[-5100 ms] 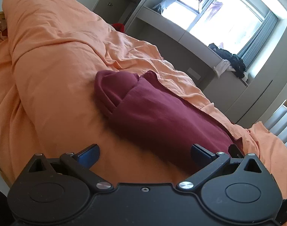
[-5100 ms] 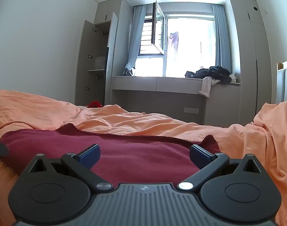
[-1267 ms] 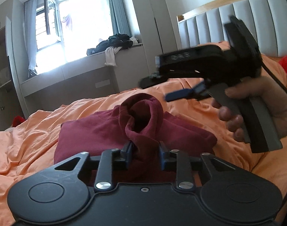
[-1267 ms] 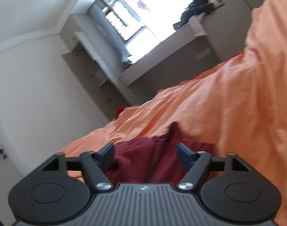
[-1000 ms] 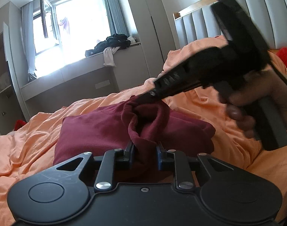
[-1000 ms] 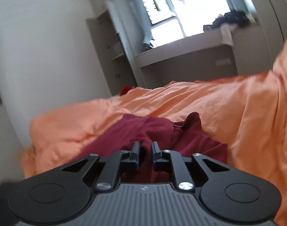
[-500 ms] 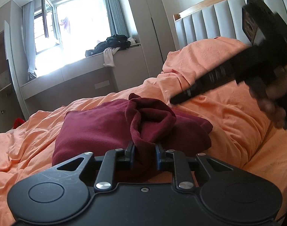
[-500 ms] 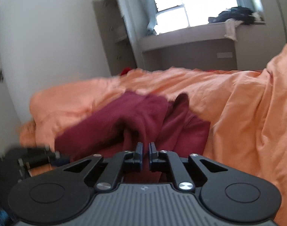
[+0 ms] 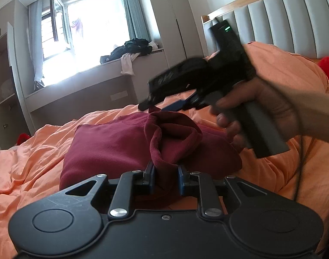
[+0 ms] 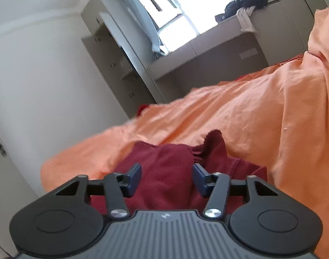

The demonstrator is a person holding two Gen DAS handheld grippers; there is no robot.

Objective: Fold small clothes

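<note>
While your left gripper (image 9: 165,178) pinches the maroon garment (image 9: 112,144), your right gripper (image 10: 167,178) at 2 o'clock has just been opening, pads clear.

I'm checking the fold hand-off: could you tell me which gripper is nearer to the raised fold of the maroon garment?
Left. The left gripper is clamped on the maroon garment's raised fold; the right gripper, jaws just opened, hovers above it.

No readable text, labels or numbers; marking on right gripper (image 9: 164,105) body blurred.
</note>
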